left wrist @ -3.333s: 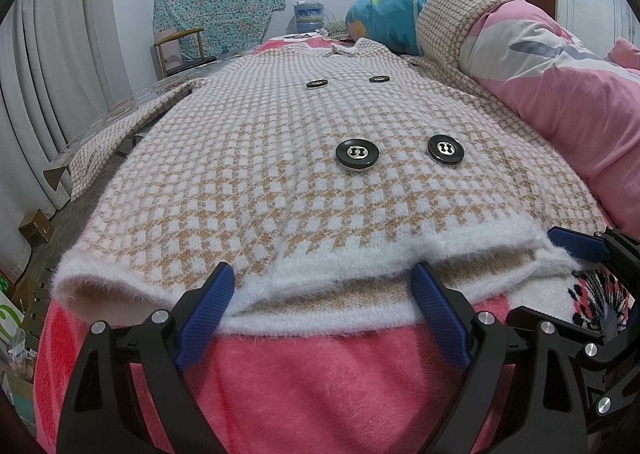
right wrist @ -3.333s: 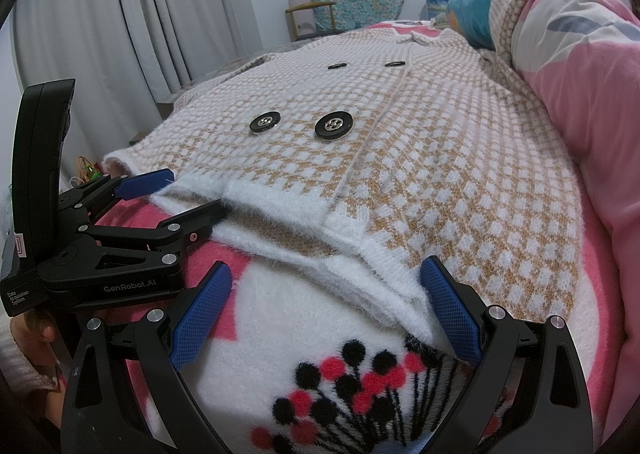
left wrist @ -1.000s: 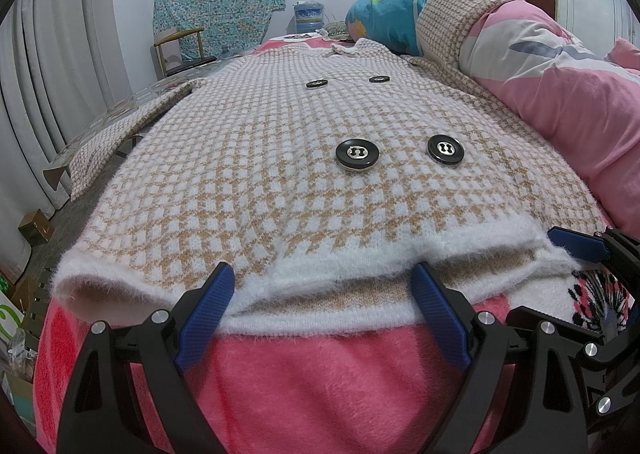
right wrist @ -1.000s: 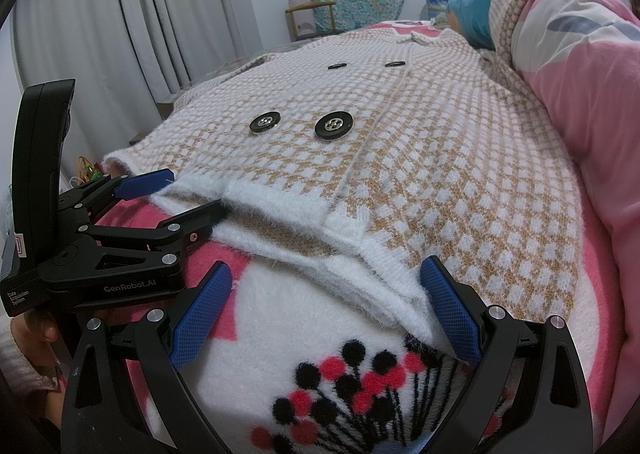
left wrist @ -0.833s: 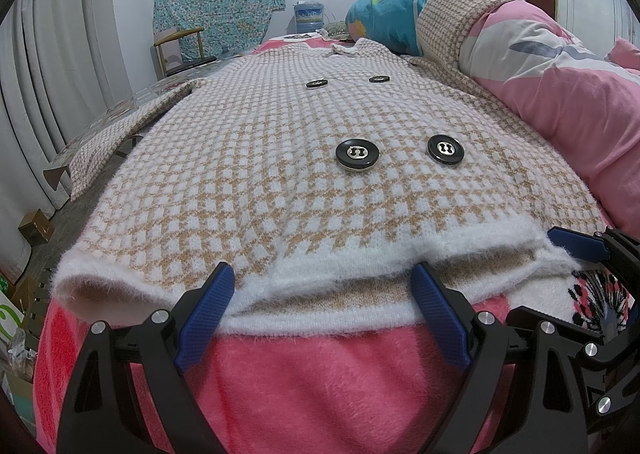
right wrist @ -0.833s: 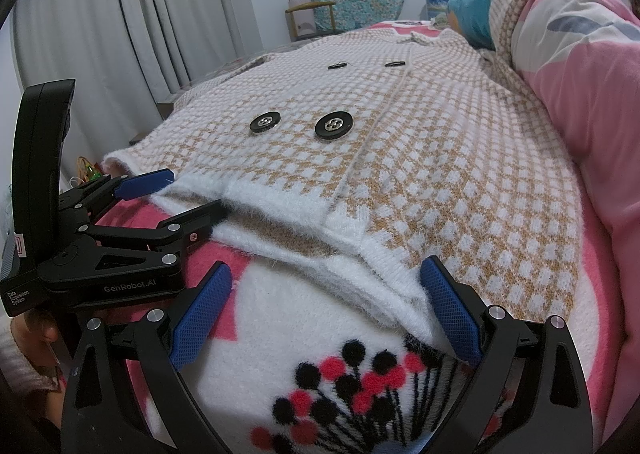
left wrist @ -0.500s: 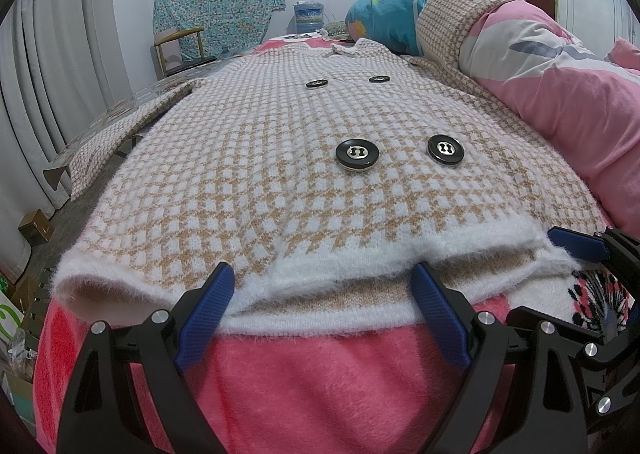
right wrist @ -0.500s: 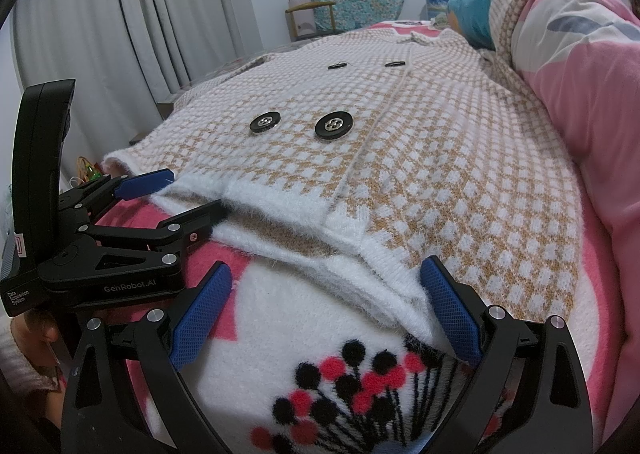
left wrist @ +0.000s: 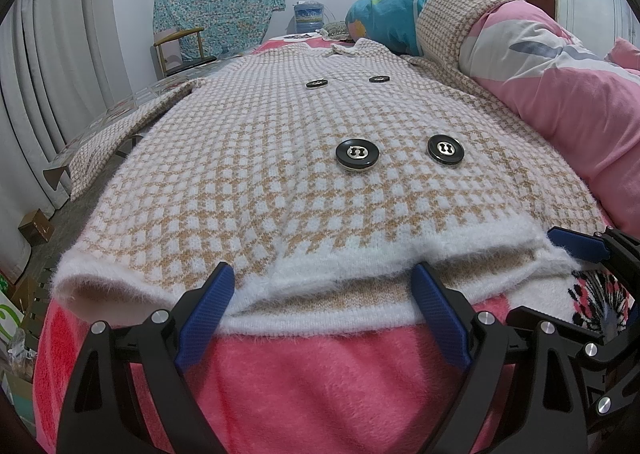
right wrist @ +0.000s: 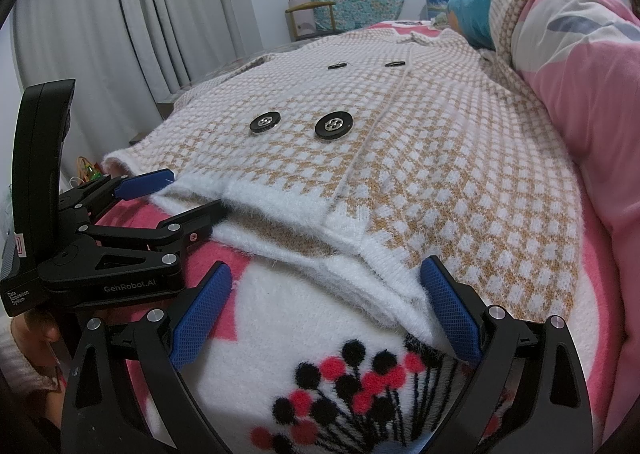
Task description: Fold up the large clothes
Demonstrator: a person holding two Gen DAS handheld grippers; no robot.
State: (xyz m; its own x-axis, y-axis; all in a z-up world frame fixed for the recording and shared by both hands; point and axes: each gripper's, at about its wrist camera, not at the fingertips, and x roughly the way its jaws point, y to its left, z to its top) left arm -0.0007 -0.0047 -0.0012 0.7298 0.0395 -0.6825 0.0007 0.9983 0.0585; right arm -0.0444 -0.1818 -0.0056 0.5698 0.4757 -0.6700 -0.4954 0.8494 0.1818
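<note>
A tan-and-white checked knit cardigan [left wrist: 256, 158] with large black buttons [left wrist: 357, 155] lies spread flat, front up, on a bed covered by a pink fuzzy blanket [left wrist: 320, 382]. Its fluffy white hem [left wrist: 352, 274] faces me. My left gripper [left wrist: 320, 286] stands open at the hem's left half, its blue pads either side of the trim and not pressing it. My right gripper [right wrist: 325, 278] is open too, at the hem's right corner [right wrist: 372, 274]. In the right wrist view, the left gripper [right wrist: 180, 194] shows side-on beside the hem. A hand [right wrist: 36, 330] holds it.
A rolled pink quilt [left wrist: 560, 94] and a teal pillow [left wrist: 384, 22] run along the cardigan's right side. One sleeve [left wrist: 120, 134] hangs off the bed's left edge. Grey curtains [right wrist: 140, 14], a chair [left wrist: 180, 50] and cardboard boxes [left wrist: 36, 226] stand on the left.
</note>
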